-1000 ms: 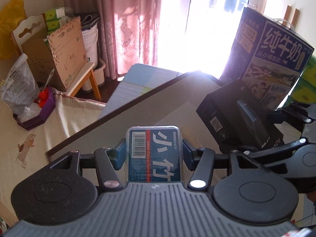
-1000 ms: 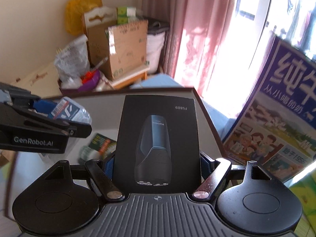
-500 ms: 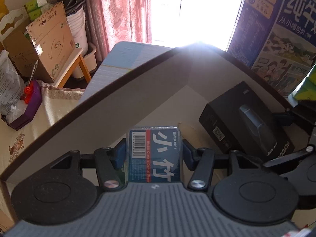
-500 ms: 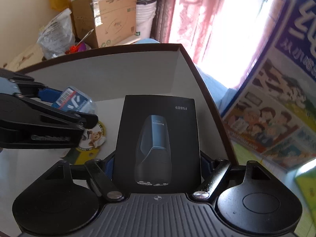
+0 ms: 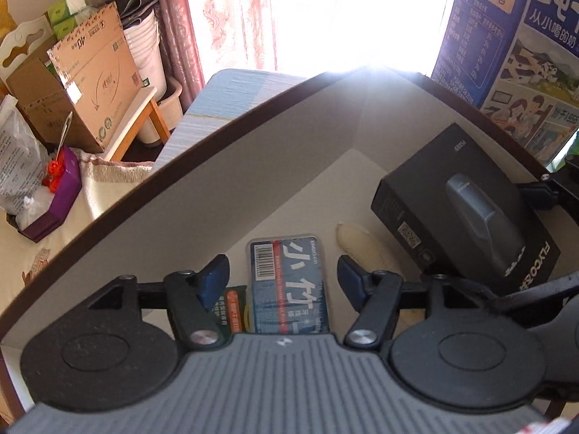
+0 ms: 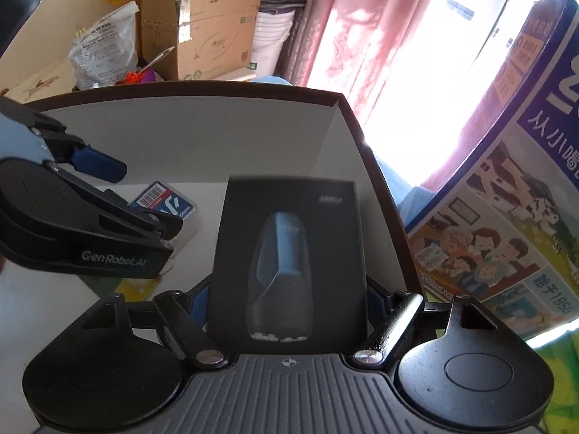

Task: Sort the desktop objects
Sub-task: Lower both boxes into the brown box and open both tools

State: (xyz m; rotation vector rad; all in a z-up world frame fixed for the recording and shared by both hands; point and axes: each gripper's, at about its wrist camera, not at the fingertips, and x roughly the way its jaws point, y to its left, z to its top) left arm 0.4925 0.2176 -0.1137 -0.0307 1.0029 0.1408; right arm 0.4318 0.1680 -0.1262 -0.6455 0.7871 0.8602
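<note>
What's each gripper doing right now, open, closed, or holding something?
Left gripper: jaws opening, pads clear of the blue floss case lying between them in the box.
Right gripper: closed on the black shaver box.

Pink curtain (image 5: 224, 18) over a bright window (image 5: 362, 14), strong glare washing in. Cream wall (image 6: 65, 18) at left. Cardboard box (image 5: 90, 83) on a wooden stool (image 5: 144, 115), white buckets (image 5: 144, 47) stacked behind it. Cream cloth (image 5: 101, 188) with a purple tray (image 5: 58, 199) and plastic bag (image 5: 14, 166). Blue milk carton (image 6: 506, 199) at right.
</note>
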